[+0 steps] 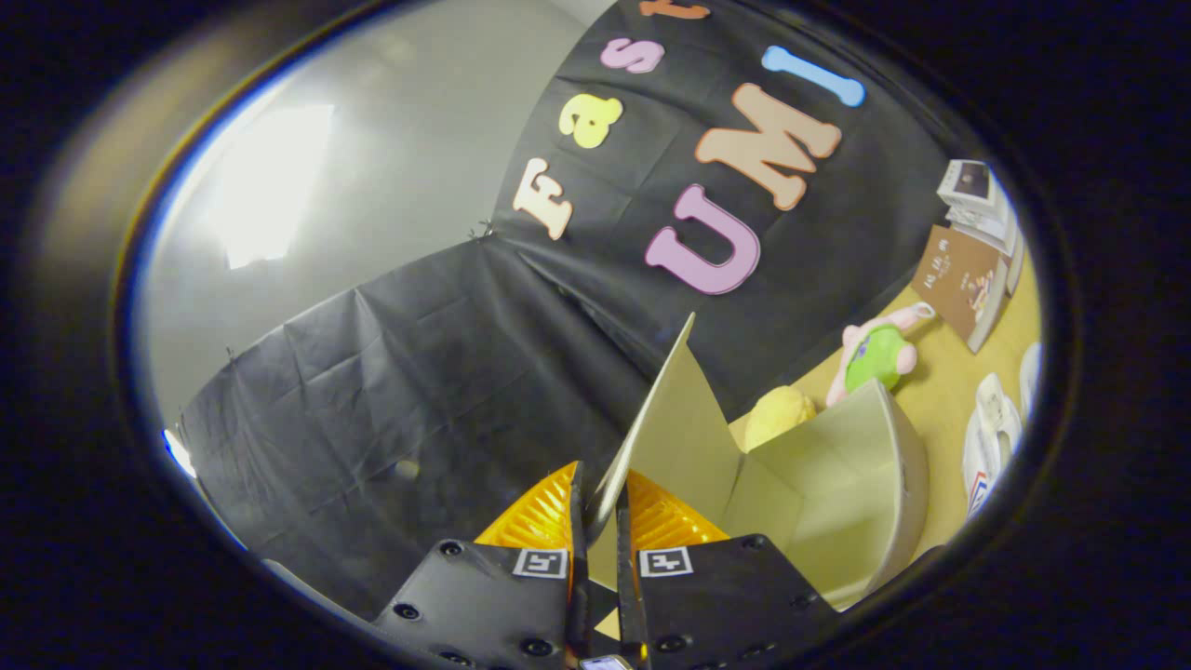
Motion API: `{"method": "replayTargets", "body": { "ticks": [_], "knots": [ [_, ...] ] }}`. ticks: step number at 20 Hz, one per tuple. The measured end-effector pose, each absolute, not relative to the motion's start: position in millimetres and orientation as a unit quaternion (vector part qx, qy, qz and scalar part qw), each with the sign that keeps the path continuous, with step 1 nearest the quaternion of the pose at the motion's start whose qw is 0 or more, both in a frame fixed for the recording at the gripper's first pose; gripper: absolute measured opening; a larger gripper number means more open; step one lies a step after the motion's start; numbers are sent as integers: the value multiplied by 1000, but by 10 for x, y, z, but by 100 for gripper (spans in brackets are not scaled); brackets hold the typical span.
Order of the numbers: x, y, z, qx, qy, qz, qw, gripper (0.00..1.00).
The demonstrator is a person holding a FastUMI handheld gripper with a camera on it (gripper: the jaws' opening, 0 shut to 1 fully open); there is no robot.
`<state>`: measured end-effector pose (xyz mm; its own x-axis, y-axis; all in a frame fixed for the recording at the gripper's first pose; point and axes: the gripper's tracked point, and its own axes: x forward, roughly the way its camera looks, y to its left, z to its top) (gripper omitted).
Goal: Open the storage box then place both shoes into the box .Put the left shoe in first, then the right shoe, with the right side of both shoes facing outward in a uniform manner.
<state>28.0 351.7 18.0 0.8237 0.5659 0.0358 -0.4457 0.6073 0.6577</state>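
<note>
- The gripper [600,507] has its fingers pressed on the storage box [837,484] lid [675,419], pinching its near edge; the lid stands raised.
- White shoes [988,442] lie right of the box, on the open table [940,391].
- Far right, a brown book [958,279]; its writing is too small to read.

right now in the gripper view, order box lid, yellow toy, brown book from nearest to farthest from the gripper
1. box lid, pinched between the fingers of the gripper
2. yellow toy, beyond the box, on the table
3. brown book, farthest, leaning by the wall
</note>
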Motion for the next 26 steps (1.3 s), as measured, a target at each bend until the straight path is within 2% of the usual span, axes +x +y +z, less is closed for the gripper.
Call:
{"method": "replayTargets", "body": {
  "ticks": [11, 14, 20, 26],
  "knots": [
    [332, 4987, 30, 224, 157, 337, 901, 15],
    [271, 5287, -182, 205, 180, 352, 895, 20],
    [255, 5495, -577, 142, 210, 382, 889, 60],
    [555, 4790, -355, 51, 146, 325, 933, 100]
  ]
}}
